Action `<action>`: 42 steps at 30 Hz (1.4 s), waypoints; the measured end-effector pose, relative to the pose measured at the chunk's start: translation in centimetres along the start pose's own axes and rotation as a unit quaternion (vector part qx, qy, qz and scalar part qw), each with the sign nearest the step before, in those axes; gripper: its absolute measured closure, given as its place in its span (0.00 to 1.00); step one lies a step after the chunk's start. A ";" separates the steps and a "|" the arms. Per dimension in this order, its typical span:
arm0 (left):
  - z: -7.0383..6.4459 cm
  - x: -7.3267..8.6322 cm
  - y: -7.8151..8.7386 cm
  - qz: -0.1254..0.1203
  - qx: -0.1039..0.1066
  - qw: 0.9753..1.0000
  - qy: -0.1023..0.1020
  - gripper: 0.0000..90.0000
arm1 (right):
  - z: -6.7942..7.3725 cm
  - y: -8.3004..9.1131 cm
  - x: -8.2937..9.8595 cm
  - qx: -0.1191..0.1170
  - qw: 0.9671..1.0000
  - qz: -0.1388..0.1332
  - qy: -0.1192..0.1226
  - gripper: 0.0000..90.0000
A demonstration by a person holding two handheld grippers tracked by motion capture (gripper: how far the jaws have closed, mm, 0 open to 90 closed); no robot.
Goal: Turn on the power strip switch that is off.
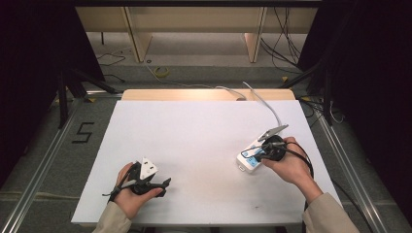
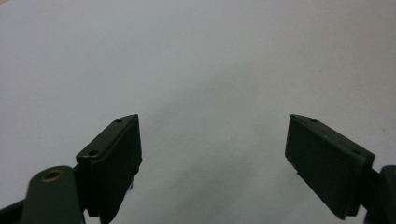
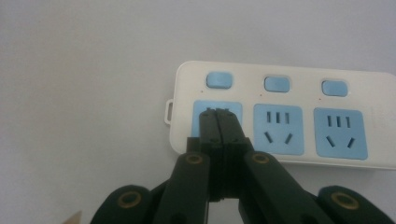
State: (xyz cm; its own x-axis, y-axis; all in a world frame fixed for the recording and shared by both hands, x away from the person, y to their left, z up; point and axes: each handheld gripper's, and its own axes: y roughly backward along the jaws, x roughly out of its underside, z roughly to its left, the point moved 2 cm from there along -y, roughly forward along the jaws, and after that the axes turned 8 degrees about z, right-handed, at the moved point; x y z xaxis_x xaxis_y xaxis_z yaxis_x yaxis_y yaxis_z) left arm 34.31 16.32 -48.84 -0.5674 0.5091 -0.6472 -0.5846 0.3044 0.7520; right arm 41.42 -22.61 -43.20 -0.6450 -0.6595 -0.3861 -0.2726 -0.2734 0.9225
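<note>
A white power strip [image 3: 280, 121] with blue sockets and three blue switches lies on the white table at the right [image 1: 250, 158]. My right gripper [image 3: 219, 114] is shut with nothing between its jaws, and its tips sit over the leftmost blue socket [image 3: 236, 109]. In the high view a hand holds the right gripper [image 1: 272, 148] down on the strip. My left gripper [image 2: 212, 144] is open above bare table; its fingers [image 2: 114, 158] stand wide apart. The high view has the left gripper [image 1: 163, 187] low near the front left, held by the other hand.
The strip's white cable [image 1: 265, 104] runs back over the table's far edge. The white tabletop [image 1: 194, 141] stretches between the two hands. Black cables trail from the right gripper [image 1: 303, 158]. Metal rails flank the table on both sides.
</note>
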 end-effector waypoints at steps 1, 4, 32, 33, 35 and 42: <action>0.0 0.0 0.0 0.000 0.000 1.000 0.000 0.21 | 0.0 0.0 -0.1 -0.001 1.000 -0.001 0.000 1.00; 0.0 0.0 0.0 0.001 0.000 1.000 -0.002 0.21 | -0.1 -0.1 -0.2 0.001 1.000 0.003 0.000 1.00; 0.0 0.0 0.0 0.000 0.000 1.000 -0.001 0.21 | -0.4 -0.8 -1.9 0.001 1.000 0.016 0.001 1.00; 0.0 0.0 0.0 0.001 0.000 1.000 -0.001 0.21 | -0.4 -0.8 -2.0 0.002 1.000 0.017 0.000 1.00; 0.0 0.0 0.0 0.001 0.001 1.000 -0.002 0.21 | -0.5 -0.8 -2.1 0.002 1.000 0.017 0.002 1.00; 0.0 0.0 0.0 0.000 0.001 1.000 -0.001 0.21 | -0.5 -1.1 -2.5 0.002 1.000 0.020 0.003 1.00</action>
State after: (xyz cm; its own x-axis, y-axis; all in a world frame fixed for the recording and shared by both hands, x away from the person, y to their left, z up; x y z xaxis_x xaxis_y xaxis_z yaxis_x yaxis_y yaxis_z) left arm 34.34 16.26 -48.85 -0.5663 0.5117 -0.6461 -0.5825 0.3061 0.7530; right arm 43.66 -21.00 -43.20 -0.6516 -0.6740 -0.3482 -0.2491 -0.2435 0.9374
